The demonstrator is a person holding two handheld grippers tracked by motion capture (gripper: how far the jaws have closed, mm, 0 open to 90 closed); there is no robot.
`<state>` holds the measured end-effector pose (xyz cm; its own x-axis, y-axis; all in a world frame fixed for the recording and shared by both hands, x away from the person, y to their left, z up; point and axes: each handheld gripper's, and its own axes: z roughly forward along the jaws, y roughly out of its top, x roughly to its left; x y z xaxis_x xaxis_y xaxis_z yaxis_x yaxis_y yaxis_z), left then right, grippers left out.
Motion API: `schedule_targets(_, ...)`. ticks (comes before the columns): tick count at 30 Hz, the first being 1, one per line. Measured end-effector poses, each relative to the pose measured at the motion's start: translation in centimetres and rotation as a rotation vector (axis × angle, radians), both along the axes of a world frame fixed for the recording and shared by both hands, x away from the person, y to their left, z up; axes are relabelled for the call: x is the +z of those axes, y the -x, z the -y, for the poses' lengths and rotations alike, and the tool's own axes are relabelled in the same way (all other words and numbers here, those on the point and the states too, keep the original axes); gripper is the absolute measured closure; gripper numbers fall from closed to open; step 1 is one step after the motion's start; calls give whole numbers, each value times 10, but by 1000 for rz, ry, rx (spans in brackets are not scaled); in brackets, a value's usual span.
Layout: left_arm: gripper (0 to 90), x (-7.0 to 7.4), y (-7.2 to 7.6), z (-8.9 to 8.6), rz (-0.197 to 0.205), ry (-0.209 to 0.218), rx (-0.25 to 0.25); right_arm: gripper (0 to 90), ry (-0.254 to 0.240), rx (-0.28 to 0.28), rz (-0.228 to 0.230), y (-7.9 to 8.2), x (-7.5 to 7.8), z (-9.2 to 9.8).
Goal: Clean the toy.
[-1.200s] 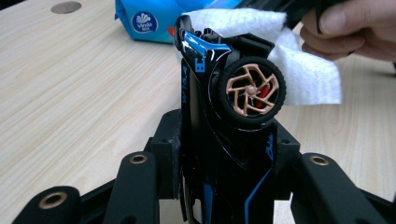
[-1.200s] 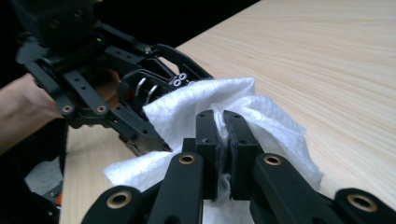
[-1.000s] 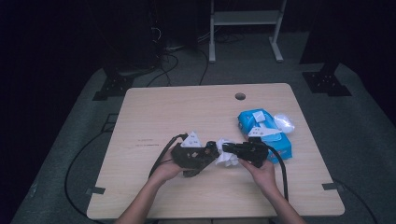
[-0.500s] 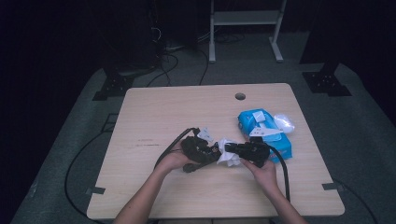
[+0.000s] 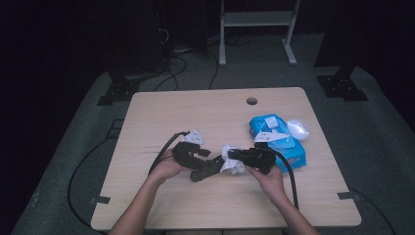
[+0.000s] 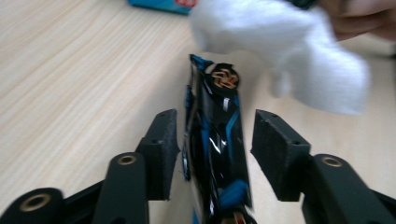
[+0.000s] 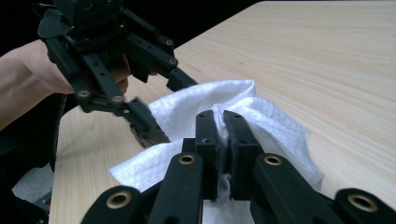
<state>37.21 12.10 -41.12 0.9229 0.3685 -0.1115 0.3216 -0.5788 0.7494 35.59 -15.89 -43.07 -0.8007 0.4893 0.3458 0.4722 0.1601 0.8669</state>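
Right gripper [image 7: 223,140]: jaws pressed together on a fold of a white wet wipe [image 7: 261,121], pads nearly meeting with only the cloth between them. The wipe bunches out on both sides of the jaws and hangs down toward the tabletop. In the high view the same gripper [image 5: 235,155] sits near the middle of the wooden table [image 5: 195,112], wipe [image 5: 231,164] at its tip, pointing toward the other gripper.

Left gripper [image 6: 212,140]: jaws part open, and they have just been opening. A thin, glossy black-and-blue object [image 6: 215,135], a flat sachet or small card with a copper-coloured round mark near its far end, stands edge-on between the pads. There is a visible gap on each side, so neither pad presses it. What supports it I cannot tell; its lower end runs out of the frame at the bottom. Its far end lies just beneath the wipe [image 6: 280,51], very near it; contact not resolvable.

In the high view the left gripper [image 5: 208,169] is tilted, its tip beside the wipe. In the right gripper view the left gripper [image 7: 159,109] shows its fingers straddling the near edge of the wipe.

Blue pack of wipes [image 5: 276,142] lies on the table behind the right hand [image 5: 266,178], flap up, a small crumpled clear wrapper [image 5: 297,129] just beside its far corner.
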Motion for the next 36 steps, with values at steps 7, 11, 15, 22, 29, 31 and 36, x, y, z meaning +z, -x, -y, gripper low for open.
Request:
schedule_targets(7,474,-10,-5,-24,-70,72,78,841,27,23,-10,-9,0,-20)
schedule_targets(11,453,-16,-5,-24,-103,93,69,841,70,35,-49,-14,-9,-26)
schedule_targets(15,434,-18,-3,-21,-109,96,69,843,83,41,-54,-13,-11,-26)
schedule_targets(22,415,-19,4,-18,-104,98,51,844,116,64,-29,-4,-8,-24)
schedule_targets(29,350,-26,27,-3,-18,33,-18,845,113,98,-36,17,-14,-13)
schedule_targets(31,350,-27,30,-1,4,23,-34,845,119,105,-43,20,-15,-11)
schedule_targets(36,344,-31,39,5,56,-12,-47,845,140,126,-50,25,-18,-8)
